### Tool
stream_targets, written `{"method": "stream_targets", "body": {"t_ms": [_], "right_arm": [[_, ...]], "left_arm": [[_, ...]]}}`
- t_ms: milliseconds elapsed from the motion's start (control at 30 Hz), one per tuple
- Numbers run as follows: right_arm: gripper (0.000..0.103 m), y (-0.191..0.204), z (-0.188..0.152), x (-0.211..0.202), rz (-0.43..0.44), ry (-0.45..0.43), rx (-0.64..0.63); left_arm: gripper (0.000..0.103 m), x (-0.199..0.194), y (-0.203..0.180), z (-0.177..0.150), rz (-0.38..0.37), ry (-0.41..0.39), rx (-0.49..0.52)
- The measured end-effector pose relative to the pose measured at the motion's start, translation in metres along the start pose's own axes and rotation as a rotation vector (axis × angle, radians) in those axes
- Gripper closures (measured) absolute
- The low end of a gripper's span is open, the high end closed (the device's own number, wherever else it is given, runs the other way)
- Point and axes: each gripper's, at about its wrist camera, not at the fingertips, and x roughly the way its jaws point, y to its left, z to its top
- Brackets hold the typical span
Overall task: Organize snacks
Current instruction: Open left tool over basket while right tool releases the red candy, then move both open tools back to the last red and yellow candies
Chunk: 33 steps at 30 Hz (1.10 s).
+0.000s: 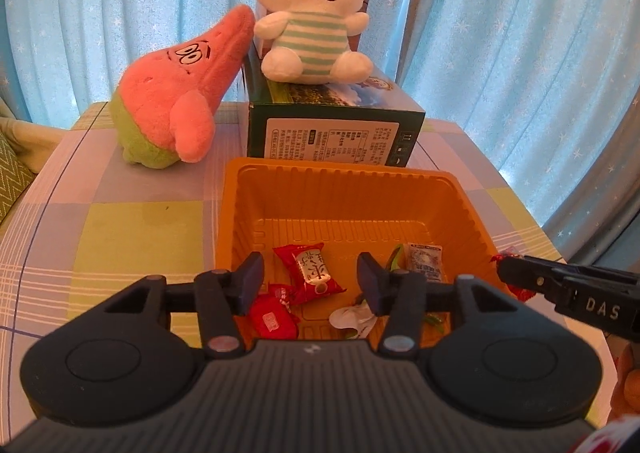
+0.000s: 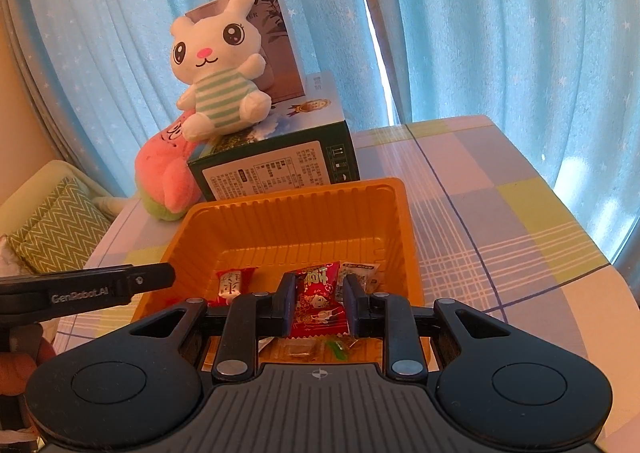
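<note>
An orange plastic tray [image 1: 440, 205] [image 2: 304, 213] sits on the checked tablecloth and holds several wrapped snacks. My left gripper [image 1: 310, 281] is open and empty above the tray's near part, over a red-and-silver candy [image 1: 310, 273] and a red packet [image 1: 272, 319]. A white sachet [image 1: 424, 263] lies at the tray's right. My right gripper [image 2: 318, 299] is shut on a red snack packet [image 2: 318, 301] and holds it over the tray's near part. Its fingertips [image 1: 520, 273] show at the tray's right rim in the left wrist view.
A dark green box [image 1: 332, 125] [image 2: 276, 165] stands just behind the tray with a white bunny plush [image 1: 316, 13] [image 2: 220, 65] on top. A pink star plush [image 1: 180, 93] [image 2: 168, 173] leans at its left. Blue curtains hang behind the table.
</note>
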Motion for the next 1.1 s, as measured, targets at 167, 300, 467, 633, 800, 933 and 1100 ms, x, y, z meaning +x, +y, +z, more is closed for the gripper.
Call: {"method": "stream_targets", "body": {"t_ms": [167, 300, 467, 633, 800, 933, 1100], "right_arm": [[0.077, 0.0, 0.003, 0.003, 0.008, -0.003, 0.017], [0.077, 0.003, 0.01, 0.003, 0.04, -0.02, 0.027], [0.041, 0.0, 0.016, -0.001, 0.078, -0.079, 0.067], [0.028, -0.008, 0.008, -0.018, 0.077, -0.083, 0.091], [0.028, -0.016, -0.023, -0.044, 0.034, -0.052, 0.1], [0.028, -0.019, -0.054, -0.07, 0.013, -0.023, 0.125], [0.028, -0.013, -0.086, -0.107, -0.002, -0.016, 0.128]], "left_arm": [[0.055, -0.008, 0.0, -0.008, 0.008, -0.005, 0.012], [0.053, -0.015, 0.0, -0.013, 0.008, -0.016, 0.015], [0.045, -0.026, 0.001, -0.023, 0.02, -0.021, 0.026], [0.042, -0.039, 0.005, -0.039, 0.034, -0.023, 0.015], [0.037, -0.059, 0.006, -0.063, 0.045, -0.019, -0.012], [0.033, -0.078, 0.007, -0.084, 0.064, -0.01, -0.028], [0.031, -0.11, 0.006, -0.112, 0.084, -0.008, -0.046]]}}
